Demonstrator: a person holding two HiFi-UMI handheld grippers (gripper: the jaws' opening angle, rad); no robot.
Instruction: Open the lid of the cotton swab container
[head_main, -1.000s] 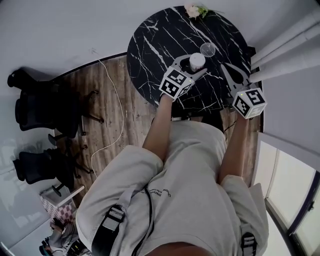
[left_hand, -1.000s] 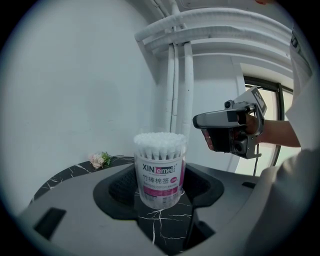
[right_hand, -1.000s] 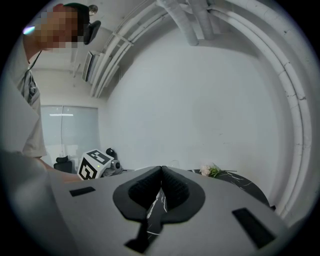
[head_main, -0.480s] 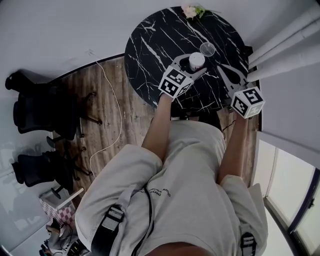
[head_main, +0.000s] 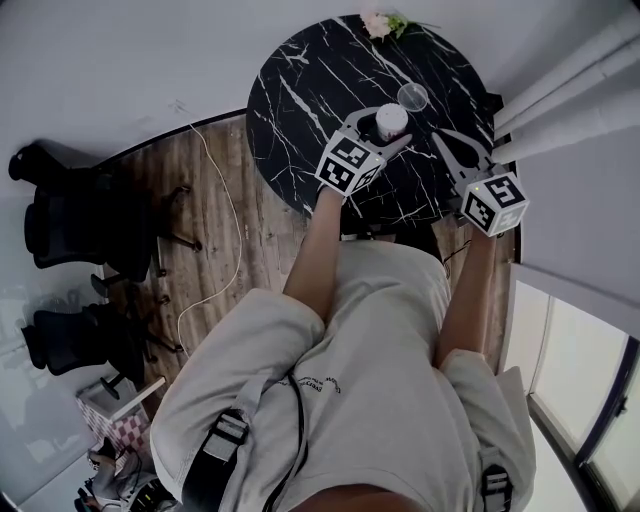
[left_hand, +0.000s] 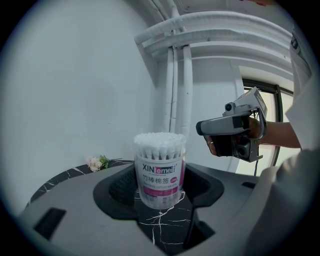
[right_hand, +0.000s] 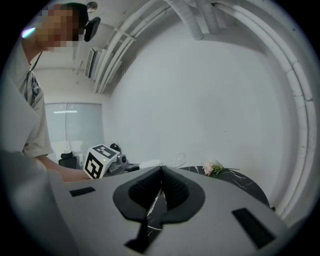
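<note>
Snugly on container (left_hand: 159, 172): left tool (left_hand: 161, 192)

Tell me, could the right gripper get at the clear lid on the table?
Probably yes. The lid lies bare on the table, and the right gripper hangs close by with only open tabletop between them. Its jaws are shut and empty, so they would have to open first.

You have a round black marble table (head_main: 300, 80) with a pale flower sprig (head_main: 385, 22) at its far edge. Left of the table a white cable (head_main: 232, 210) trails over the wood floor (head_main: 265, 250), and black chairs (head_main: 70, 215) stand farther left. White pipes (head_main: 570, 90) pass the table's right side.
</note>
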